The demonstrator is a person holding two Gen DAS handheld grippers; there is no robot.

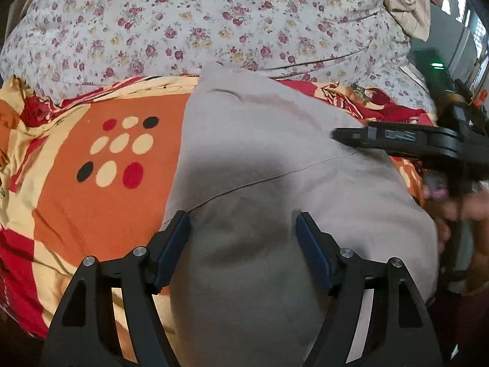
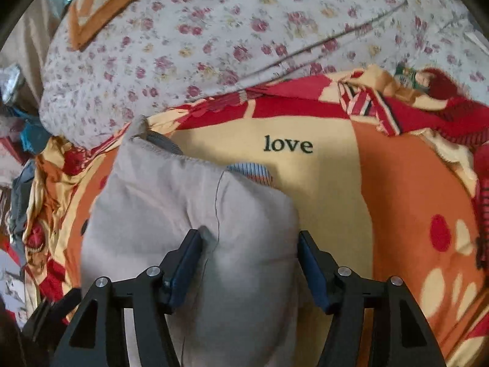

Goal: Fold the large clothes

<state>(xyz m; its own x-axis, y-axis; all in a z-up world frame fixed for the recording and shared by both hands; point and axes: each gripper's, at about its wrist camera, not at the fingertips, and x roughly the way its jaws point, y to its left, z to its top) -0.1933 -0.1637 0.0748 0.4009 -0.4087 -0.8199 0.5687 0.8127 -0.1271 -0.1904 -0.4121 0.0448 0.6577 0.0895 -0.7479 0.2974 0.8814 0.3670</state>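
A grey garment (image 1: 275, 183) lies folded in a long strip on an orange, red and cream blanket (image 1: 101, 208). My left gripper (image 1: 243, 223) is open just above the garment, its fingers straddling the near part. The right gripper (image 1: 397, 140) shows side-on at the garment's right edge in the left wrist view. In the right wrist view the same grey garment (image 2: 171, 202) lies below my open right gripper (image 2: 249, 241), with a striped collar lining (image 2: 250, 172) showing at its far end. Neither gripper holds cloth.
A floral quilt (image 1: 214, 24) is bunched up behind the blanket (image 2: 382, 183), which bears the word "love" (image 2: 288, 145). A beige cloth (image 1: 406, 3) hangs at the far right. Loose clutter (image 2: 18, 140) lies off the bed's left side.
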